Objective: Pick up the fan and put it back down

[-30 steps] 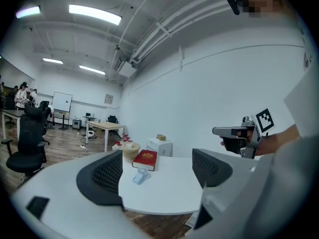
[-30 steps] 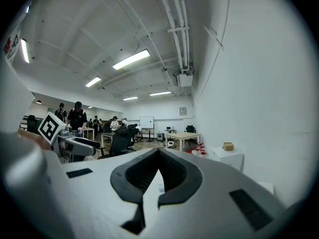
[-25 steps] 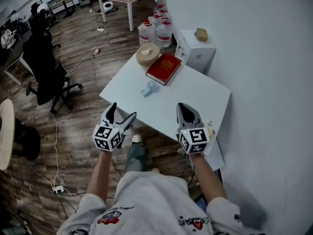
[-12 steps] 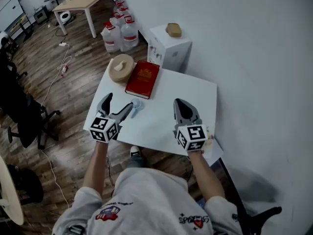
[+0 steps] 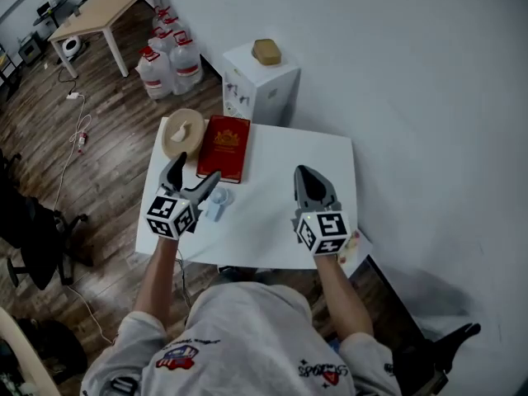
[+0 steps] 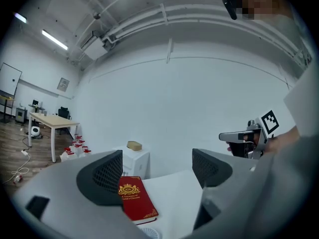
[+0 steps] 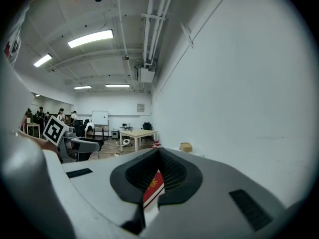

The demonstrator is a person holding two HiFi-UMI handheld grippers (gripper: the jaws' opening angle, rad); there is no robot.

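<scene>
A small pale blue fan (image 5: 217,204) lies flat on the white table (image 5: 280,213), near its front left. My left gripper (image 5: 195,173) hovers open just left of and over the fan, with nothing between its fingers. In the left gripper view only the fan's rim (image 6: 150,233) peeks in at the bottom edge, below the open left gripper (image 6: 157,176). My right gripper (image 5: 304,172) is shut and empty above the table's right half, apart from the fan. In the right gripper view the right gripper (image 7: 158,171) is shut, with only a thin slit between its jaws.
A red book (image 5: 223,148) and a round tan dish (image 5: 183,133) lie at the table's far left. A white cabinet (image 5: 262,85) with a tan object on top stands behind the table. Water jugs (image 5: 166,60) and a wooden table (image 5: 97,8) stand farther back.
The person has stepped up to the table, and the view has swung to centre on it. Both grippers now hang over the tabletop, the left one beside the fan. Jaw states are unchanged.
</scene>
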